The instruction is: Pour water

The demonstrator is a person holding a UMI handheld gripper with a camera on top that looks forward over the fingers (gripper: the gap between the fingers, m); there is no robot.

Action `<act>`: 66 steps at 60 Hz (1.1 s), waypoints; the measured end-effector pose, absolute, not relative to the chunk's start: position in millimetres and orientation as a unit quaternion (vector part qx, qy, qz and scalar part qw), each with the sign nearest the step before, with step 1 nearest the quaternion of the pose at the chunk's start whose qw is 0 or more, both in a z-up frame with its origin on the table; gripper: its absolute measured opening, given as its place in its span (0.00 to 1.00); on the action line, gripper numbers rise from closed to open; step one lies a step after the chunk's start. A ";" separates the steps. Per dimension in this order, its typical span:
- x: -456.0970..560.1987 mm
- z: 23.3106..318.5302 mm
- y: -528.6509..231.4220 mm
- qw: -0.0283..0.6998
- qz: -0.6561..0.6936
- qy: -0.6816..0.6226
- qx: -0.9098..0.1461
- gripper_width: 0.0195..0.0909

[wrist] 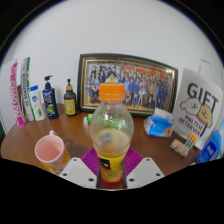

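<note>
A clear plastic bottle (111, 130) with an orange cap and an orange and yellow label stands upright between my fingers. My gripper (111, 168) is shut on the bottle's lower part, with a magenta pad (91, 160) pressed against each side of the label. A pink cup (49, 150) stands on the wooden table (20, 145), to the left of the bottle and a little beyond my left finger. Its inside is hidden from here.
Several toiletry tubes and bottles (38, 100) line the back left. A framed group photo (130, 85) leans on the wall behind. A white "GIFT" card (197, 105), a blue packet (158, 124) and a blue object (212, 148) lie to the right.
</note>
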State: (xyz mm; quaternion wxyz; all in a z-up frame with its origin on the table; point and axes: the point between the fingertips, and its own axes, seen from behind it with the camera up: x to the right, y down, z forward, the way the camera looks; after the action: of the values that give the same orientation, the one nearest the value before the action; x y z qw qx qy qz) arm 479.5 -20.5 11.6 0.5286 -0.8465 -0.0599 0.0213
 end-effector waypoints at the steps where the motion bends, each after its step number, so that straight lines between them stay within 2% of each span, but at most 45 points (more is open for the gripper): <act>1: 480.3 6.4 -20.4 0.526 0.026 -0.055 -0.848 0.12; 5: 481.1 -11.1 -22.1 0.517 0.042 -0.035 -0.854 0.12; 6: 481.7 -15.1 -22.4 0.515 0.045 -0.032 -0.855 0.15; 12: 481.2 -12.6 -23.6 0.541 0.051 -0.024 -0.839 0.16; 18: 480.8 -11.7 -25.6 0.551 0.046 -0.026 -0.833 0.30; 22: 481.8 -18.9 -27.2 0.535 0.039 -0.027 -0.843 0.49; 27: 479.7 -31.3 -37.6 0.497 0.043 -0.022 -0.866 0.94; 29: 481.5 -32.2 -43.7 0.486 0.041 -0.015 -0.873 0.89; 32: 484.3 -28.6 -54.3 0.474 0.033 -0.006 -0.880 0.93; 36: 485.5 -16.5 -71.7 0.466 0.019 -0.002 -0.885 0.93; 56: 445.4 84.8 -216.4 0.436 -0.043 0.025 -0.899 0.93; 66: 415.5 112.7 -273.3 0.433 -0.061 0.025 -0.899 0.92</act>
State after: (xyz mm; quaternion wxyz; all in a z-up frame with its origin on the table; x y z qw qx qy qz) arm 415.5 -273.3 112.7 0.4334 -0.8988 0.0248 -0.0611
